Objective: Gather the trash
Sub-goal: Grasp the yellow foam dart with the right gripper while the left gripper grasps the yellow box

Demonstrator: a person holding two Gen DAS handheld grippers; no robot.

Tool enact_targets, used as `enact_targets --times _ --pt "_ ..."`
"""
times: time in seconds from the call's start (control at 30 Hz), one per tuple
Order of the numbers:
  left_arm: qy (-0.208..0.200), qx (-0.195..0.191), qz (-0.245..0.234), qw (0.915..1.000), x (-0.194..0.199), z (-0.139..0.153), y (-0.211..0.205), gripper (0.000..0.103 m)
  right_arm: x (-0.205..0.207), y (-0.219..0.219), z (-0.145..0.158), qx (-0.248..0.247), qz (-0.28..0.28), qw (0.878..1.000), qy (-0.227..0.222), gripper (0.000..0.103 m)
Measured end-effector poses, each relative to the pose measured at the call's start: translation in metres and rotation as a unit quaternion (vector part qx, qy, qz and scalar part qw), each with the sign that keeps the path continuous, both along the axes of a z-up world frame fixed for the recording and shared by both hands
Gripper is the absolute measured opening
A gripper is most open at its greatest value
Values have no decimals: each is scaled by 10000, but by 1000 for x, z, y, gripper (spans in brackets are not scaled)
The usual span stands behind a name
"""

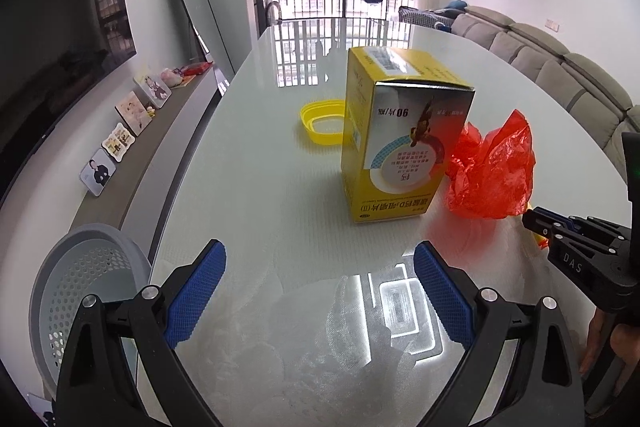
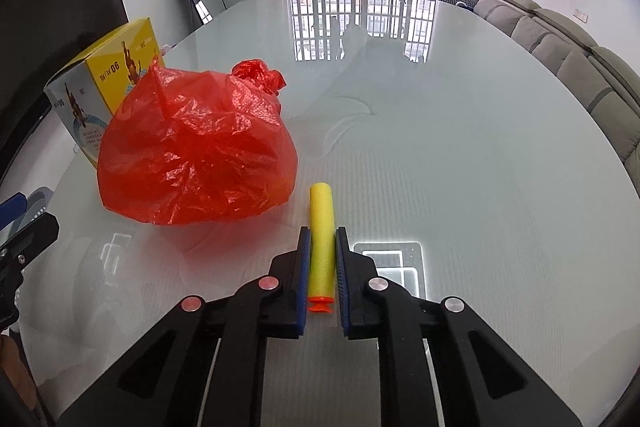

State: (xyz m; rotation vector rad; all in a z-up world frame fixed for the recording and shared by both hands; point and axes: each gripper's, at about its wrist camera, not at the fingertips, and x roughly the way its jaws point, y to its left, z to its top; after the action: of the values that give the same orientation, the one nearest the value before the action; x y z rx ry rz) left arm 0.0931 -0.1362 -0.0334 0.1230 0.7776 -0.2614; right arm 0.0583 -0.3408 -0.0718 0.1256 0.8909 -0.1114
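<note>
A yellow medicine box (image 1: 404, 139) stands on the glossy white table (image 1: 280, 195); it also shows in the right wrist view (image 2: 108, 75). A crumpled red plastic bag (image 1: 494, 171) lies just right of it and fills the left of the right wrist view (image 2: 196, 151). A yellow plastic ring (image 1: 322, 121) lies behind the box. My left gripper (image 1: 320, 267) is open and empty, in front of the box. My right gripper (image 2: 322, 239) is shut on a yellow foam dart with an orange tip (image 2: 322, 239), right of the bag; it also shows in the left wrist view (image 1: 538, 225).
A grey perforated waste basket (image 1: 84, 291) stands off the table's left edge, beside my left gripper. A low shelf with photo cards (image 1: 128, 115) and a TV run along the left wall. A grey sofa (image 1: 560, 67) stands to the right.
</note>
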Motion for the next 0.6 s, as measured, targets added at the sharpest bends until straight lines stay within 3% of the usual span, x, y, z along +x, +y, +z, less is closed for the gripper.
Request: enact_targets --times 0.3,0.6 --pt "-319 -141 -158 9993 6 23 -27 95 -3 -14 7 244 -146 9995 -100 12" --pt "-338 127 -202 9991 22 15 -52 95 -14 -24 20 415 -195 9983 -349 12"
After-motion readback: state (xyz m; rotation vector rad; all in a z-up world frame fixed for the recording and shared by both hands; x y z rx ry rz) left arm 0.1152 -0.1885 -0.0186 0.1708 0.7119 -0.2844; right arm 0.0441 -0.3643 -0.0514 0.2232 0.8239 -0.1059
